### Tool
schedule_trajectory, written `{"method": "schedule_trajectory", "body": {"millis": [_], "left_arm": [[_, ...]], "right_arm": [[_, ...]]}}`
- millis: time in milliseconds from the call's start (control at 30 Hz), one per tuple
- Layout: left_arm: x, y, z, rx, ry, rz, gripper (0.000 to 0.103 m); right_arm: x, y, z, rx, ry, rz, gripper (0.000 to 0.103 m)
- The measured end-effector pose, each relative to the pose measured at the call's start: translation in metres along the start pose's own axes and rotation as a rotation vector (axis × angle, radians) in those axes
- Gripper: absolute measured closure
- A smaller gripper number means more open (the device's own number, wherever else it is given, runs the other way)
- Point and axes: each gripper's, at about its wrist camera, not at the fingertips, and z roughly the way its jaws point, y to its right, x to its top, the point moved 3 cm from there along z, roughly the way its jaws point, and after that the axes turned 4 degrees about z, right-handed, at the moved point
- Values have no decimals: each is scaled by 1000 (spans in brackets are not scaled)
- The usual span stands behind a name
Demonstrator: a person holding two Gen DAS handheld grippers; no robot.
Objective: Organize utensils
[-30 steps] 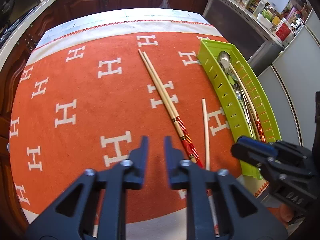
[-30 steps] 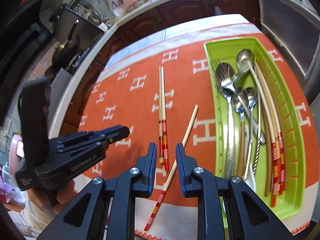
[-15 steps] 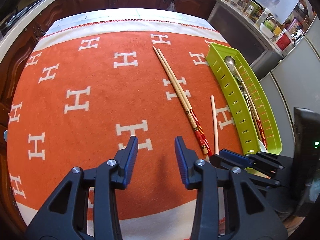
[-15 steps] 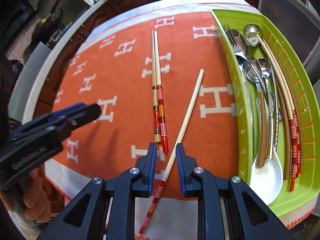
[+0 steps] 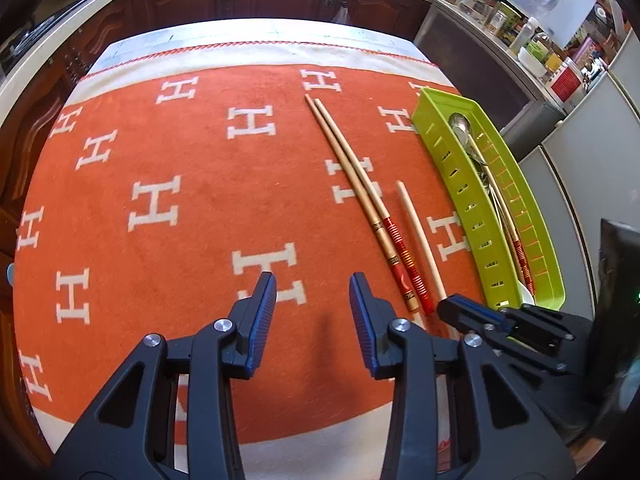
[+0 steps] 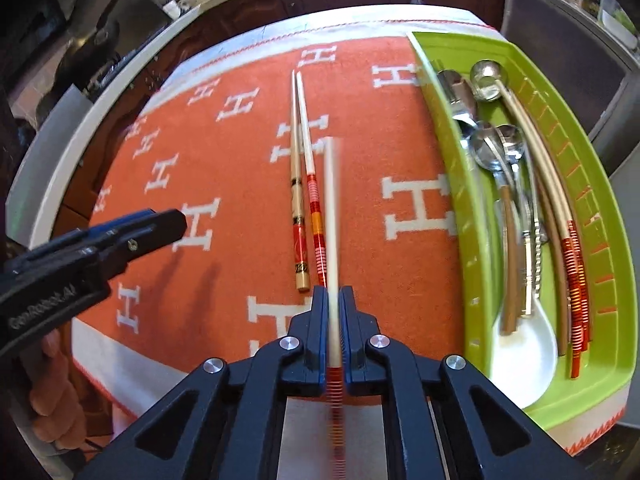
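Observation:
A single pale chopstick [image 6: 331, 220] with a red-striped end runs straight out between my right gripper's [image 6: 333, 294] jaws, which are closing tight on it, pads pressing its shaft. It is blurred. In the left wrist view that chopstick [image 5: 420, 240] lies along the orange cloth, with the right gripper [image 5: 460, 308] at its near end. A pair of chopsticks [image 6: 302, 184] [image 5: 360, 200] lies just left of it. To the right, the green tray [image 6: 452, 160] [image 5: 460, 184] holds spoons, a white soup spoon [image 6: 528, 344] and more chopsticks. My left gripper [image 5: 312, 284] hovers open over bare cloth with nothing between its fingers.
The orange cloth [image 5: 160, 208] with white H marks covers the table. A hand holds the left gripper [image 6: 168, 224] near the table's front left edge. Dark cabinets and a cluttered counter [image 5: 540, 40] lie beyond the table's far and right sides.
My right gripper came down over the single chopstick and shut on it; the chopstick now lines up with the fingers. The left gripper's jaws spread wider.

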Motion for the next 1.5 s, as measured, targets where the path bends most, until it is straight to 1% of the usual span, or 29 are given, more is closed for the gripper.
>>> {"method": "schedule_trajectory", "body": {"millis": [167, 300, 367, 467, 633, 733, 800, 867, 933, 1033, 1133, 1233, 1267, 1300, 1367, 1400, 1433, 1500], "left_arm": [[14, 11, 11, 0, -2, 15, 69], [28, 20, 28, 14, -23, 19, 69], [35, 24, 38, 26, -38, 18, 69], [44, 31, 52, 42, -50, 16, 69], [53, 38, 70, 87, -60, 18, 69], [55, 41, 80, 109, -73, 17, 69], [56, 42, 81, 113, -65, 16, 69], [57, 45, 83, 125, -59, 22, 69], [57, 45, 86, 130, -66, 23, 69], [59, 45, 91, 144, -63, 22, 69], [60, 45, 92, 153, -58, 28, 69], [62, 45, 94, 158, -53, 29, 69], [62, 45, 94, 159, -53, 28, 69], [63, 45, 95, 162, -52, 28, 71], [61, 42, 92, 179, -43, 23, 87], [61, 41, 91, 181, -38, 19, 91], [60, 39, 90, 174, -36, 14, 97], [59, 35, 87, 155, -31, -1, 99]], "right_arm": [[15, 12, -25, 69, 44, 39, 98], [29, 25, -51, 122, 88, 77, 98], [37, 32, -63, 131, 115, 87, 98], [54, 49, -85, 112, 173, 97, 98], [72, 83, -98, 43, 211, 97, 98], [82, 106, -93, -4, 206, 108, 98], [86, 123, -86, -22, 189, 115, 98], [90, 133, -74, -63, 169, 104, 98], [95, 141, -64, -78, 146, 98, 98], [98, 146, -52, -109, 134, 103, 97], [100, 146, -52, -76, 140, 111, 96], [101, 132, -52, -89, 158, 80, 96], [101, 128, -53, -73, 162, 77, 96], [98, 122, -58, -60, 164, 76, 96], [97, 111, -65, -2, 172, 76, 96], [97, 106, -68, 15, 173, 72, 96], [97, 98, -70, 50, 172, 60, 96], [98, 83, -71, 88, 171, 35, 96]]}}
